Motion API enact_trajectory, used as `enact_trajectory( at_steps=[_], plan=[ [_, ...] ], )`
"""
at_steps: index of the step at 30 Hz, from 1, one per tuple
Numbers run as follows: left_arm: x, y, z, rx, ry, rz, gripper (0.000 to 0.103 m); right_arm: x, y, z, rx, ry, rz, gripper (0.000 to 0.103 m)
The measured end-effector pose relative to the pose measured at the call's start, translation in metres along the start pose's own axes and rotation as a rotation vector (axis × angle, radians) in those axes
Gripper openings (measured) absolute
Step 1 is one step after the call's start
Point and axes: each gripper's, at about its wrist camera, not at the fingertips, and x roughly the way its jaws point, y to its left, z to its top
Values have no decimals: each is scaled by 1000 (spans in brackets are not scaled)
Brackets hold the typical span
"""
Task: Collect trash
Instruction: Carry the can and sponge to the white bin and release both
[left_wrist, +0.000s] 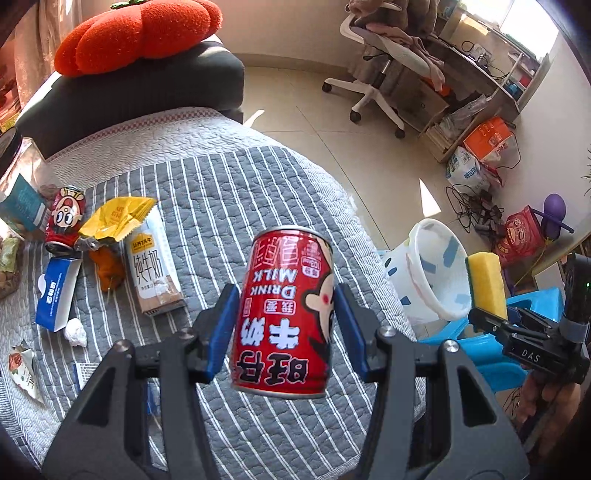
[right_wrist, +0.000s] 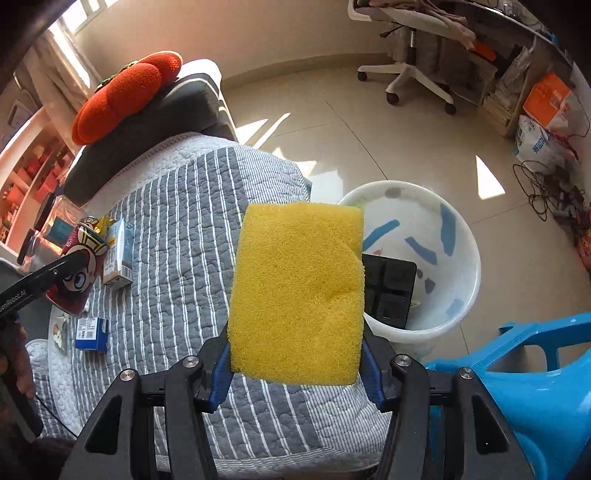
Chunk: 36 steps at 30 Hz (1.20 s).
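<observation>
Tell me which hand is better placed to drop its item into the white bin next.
Probably right. Its tongs hold the yellow sponge at the white bin rim, while the left tongs' red can hangs over the quilt.

Left gripper (left_wrist: 286, 314) – black angular linkage arms, silver round screws at pivots, blue pads (left_wrist: 221, 332). Right gripper (right_wrist: 295, 354) same build – black arms, silver screws, blue pads; white "DAS" lettering on its body in left view.
</observation>
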Motion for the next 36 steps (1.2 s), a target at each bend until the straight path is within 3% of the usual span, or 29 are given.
enact_trajectory(
  at_steps=[7, 18, 30, 32, 34, 36],
  plan=[
    [32, -65, 6, 61, 12, -81, 55, -7, -66, -2, 111, -5, -45, 58],
    [88, -165, 8, 199, 26, -195, 55, -7, -126, -22, 170, 20, -90, 58],
    [117, -187, 12, 249, -53, -274, 55, -13, -151, -23, 211, 8, -109, 58],
    [117, -184, 12, 241, -59, -267, 60, -13, -153, -23, 222, 6, -114, 58],
    [113, -182, 13, 231, -58, -239, 80, -13, -153, -22, 229, 3, -118, 58],
    [106, -178, 12, 233, -64, -186, 87, -13, -151, -20, 229, 3, -117, 58]
  ],
)
